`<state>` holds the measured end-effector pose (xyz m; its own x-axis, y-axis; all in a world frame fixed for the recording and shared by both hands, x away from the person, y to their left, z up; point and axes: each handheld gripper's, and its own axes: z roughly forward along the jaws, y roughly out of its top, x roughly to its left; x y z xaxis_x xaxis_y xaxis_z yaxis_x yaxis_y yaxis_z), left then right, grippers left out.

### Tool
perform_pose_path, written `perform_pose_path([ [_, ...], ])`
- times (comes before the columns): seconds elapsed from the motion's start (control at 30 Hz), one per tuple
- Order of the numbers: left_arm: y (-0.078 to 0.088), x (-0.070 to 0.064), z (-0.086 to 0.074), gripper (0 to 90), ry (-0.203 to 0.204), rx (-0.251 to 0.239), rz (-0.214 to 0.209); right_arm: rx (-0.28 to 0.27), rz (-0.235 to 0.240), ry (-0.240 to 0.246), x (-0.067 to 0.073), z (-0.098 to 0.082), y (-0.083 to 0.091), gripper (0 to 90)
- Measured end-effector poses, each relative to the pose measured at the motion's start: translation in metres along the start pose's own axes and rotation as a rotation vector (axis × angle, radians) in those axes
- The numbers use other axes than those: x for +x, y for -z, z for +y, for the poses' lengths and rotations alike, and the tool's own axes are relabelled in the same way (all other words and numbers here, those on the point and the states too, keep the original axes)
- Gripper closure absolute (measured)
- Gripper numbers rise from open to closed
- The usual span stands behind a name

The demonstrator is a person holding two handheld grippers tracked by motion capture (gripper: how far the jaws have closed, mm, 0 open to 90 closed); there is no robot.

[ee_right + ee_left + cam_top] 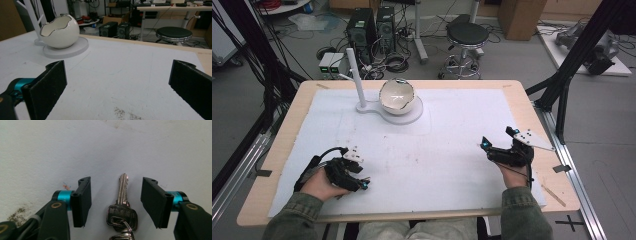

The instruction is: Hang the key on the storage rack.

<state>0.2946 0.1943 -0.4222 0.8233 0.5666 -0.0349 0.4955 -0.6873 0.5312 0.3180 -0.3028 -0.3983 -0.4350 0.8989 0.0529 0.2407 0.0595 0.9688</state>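
A silver key (123,192) on a ring with other keys lies flat on the white mat, blade pointing away, in the left gripper view. My left gripper (116,187) stands open astride it, one black pad on each side and neither touching. In the high view that left gripper (361,175) sits low at the mat's front left. My right gripper (497,139) is at the front right, open, and the right gripper view shows nothing between the right gripper's (120,82) pads. A white egg-shaped bowl (396,95) with a jagged rim rests on a round white stand (411,114).
A white post (356,80) with short pegs rises from the stand's left end. The white mat (437,130) covers most of the wooden table (282,125). Dark specks mark the mat (125,113) near the right gripper. Behind the table are a stool (467,35) and computer towers (362,27).
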Motion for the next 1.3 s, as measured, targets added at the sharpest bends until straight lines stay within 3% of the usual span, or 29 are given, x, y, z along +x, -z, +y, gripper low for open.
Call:
perform_pose_path([
  [0.27, -0.001, -0.002, 0.0, 51.7, -0.023, 0.021, 0.009, 0.003, 0.004, -0.008, -0.001, 0.0, 0.0, 0.5],
  [0.37, 0.0, -0.002, 0.0, 62.2, -0.028, 0.018, 0.013, 0.001, 0.005, -0.004, -0.001, 0.0, 0.0, 0.5],
  [0.7, -0.001, -0.003, 0.0, 79.8, -0.051, 0.023, -0.033, 0.01, 0.007, 0.003, -0.001, -0.001, -0.002, 0.5],
  [0.73, -0.001, 0.001, 0.0, 80.0, -0.023, 0.024, -0.06, 0.014, 0.006, 0.0, 0.0, -0.001, -0.002, 0.5],
  [0.8, -0.001, 0.005, -0.001, 80.3, -0.009, 0.014, -0.081, 0.016, 0.006, 0.006, 0.0, -0.001, -0.002, 0.5],
  [1.03, -0.001, 0.003, -0.001, 80.7, -0.018, 0.001, -0.07, 0.012, 0.002, 0.005, 0.001, -0.001, -0.002, 0.5],
  [1.3, 0.011, 0.008, -0.003, 80.8, -0.005, -0.082, -0.056, 0.012, 0.0, 0.008, 0.0, 0.0, -0.002, 0.5],
])
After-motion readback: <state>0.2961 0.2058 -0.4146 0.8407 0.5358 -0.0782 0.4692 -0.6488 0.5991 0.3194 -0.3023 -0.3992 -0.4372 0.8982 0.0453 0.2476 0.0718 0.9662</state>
